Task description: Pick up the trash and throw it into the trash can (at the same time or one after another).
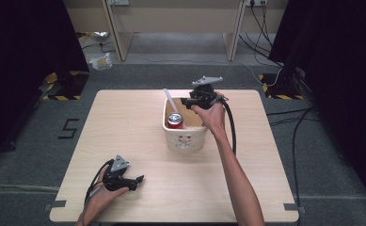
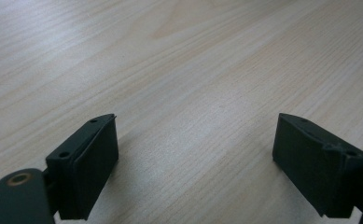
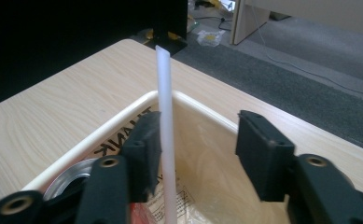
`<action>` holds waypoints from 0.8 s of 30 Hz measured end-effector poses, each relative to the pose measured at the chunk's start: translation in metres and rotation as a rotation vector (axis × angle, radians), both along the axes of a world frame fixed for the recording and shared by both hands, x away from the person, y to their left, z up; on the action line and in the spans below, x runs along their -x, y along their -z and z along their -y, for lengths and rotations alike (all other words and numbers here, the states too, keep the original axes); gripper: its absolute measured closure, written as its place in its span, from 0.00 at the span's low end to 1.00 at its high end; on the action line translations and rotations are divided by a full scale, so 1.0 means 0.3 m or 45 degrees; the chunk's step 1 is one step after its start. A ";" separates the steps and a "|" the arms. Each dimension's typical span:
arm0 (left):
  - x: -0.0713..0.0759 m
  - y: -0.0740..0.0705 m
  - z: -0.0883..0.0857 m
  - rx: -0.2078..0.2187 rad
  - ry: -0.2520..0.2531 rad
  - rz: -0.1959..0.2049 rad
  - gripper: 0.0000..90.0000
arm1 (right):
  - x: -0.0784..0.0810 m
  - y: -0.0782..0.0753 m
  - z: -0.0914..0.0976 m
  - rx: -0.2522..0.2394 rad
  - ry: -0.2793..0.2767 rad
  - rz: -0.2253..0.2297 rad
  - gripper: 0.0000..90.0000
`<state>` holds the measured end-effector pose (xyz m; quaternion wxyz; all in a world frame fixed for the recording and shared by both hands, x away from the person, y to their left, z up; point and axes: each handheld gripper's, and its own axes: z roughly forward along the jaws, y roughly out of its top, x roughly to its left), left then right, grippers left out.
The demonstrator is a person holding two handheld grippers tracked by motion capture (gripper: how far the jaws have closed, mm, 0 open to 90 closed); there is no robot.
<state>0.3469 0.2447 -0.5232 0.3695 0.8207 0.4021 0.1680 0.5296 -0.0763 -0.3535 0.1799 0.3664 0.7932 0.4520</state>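
A white straw (image 1: 170, 101) stands in a cream tub (image 1: 184, 139) near the middle of the pale wood counter (image 1: 124, 136). Its long axis runs steeply upward, the lower end down inside the tub and the upper end leaning out over the tub's far left corner, toward the far side of the counter. In the right gripper view the straw (image 3: 165, 140) rises almost straight up the frame, its cut tip above the tub rim (image 3: 123, 122).

The right tongs (image 1: 186, 101) hang over the far rim of the tub, jaws spread apart; the straw lies against the inner face of one jaw while the other jaw stands clear of it, so nothing is clamped. A red drink can (image 1: 175, 121) stands upright in the tub beside the straw.

The left tongs (image 1: 138, 180) rest low at the near left of the counter, jaws wide apart over bare wood (image 2: 193, 93).

Grey carpet surrounds the counter, with black curtains at both sides, cables on the floor at right, and a light wooden desk (image 1: 176, 21) beyond.
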 end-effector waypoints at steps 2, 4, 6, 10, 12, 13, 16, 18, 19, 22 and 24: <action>0.000 0.000 0.000 0.000 0.000 0.000 0.15 | 0.007 -0.003 0.013 0.001 0.018 0.005 0.43; 0.000 0.000 0.000 0.000 0.000 0.000 0.15 | 0.014 -0.004 0.025 0.000 0.037 0.014 0.37; 0.000 0.000 0.000 -0.001 0.000 0.000 0.15 | 0.021 -0.004 0.038 -0.009 0.062 0.016 0.30; 0.000 0.000 0.000 -0.001 0.000 0.000 0.15 | 0.033 -0.004 0.058 -0.014 0.085 0.029 0.26; 0.000 0.000 0.000 0.000 -0.001 0.000 0.15 | 0.041 -0.004 0.068 -0.013 0.087 0.034 0.26; 0.000 0.000 0.000 0.000 0.000 0.000 0.15 | 0.044 -0.004 0.073 -0.013 0.086 0.037 0.26; 0.000 0.001 0.001 0.002 -0.002 0.003 0.15 | 0.053 -0.003 0.090 -0.017 0.095 0.043 0.26; 0.000 0.001 0.001 0.002 -0.002 0.003 0.15 | 0.058 -0.001 0.103 -0.012 0.099 0.043 0.26; 0.000 0.001 0.001 0.003 -0.003 0.004 0.15 | 0.061 -0.002 0.109 -0.010 0.104 0.046 0.26; 0.000 0.001 0.001 0.004 -0.004 0.004 0.15 | 0.071 -0.006 0.130 -0.019 0.116 0.054 0.26; 0.000 0.001 0.001 0.004 -0.004 0.004 0.15 | 0.080 -0.009 0.144 -0.014 0.119 0.060 0.25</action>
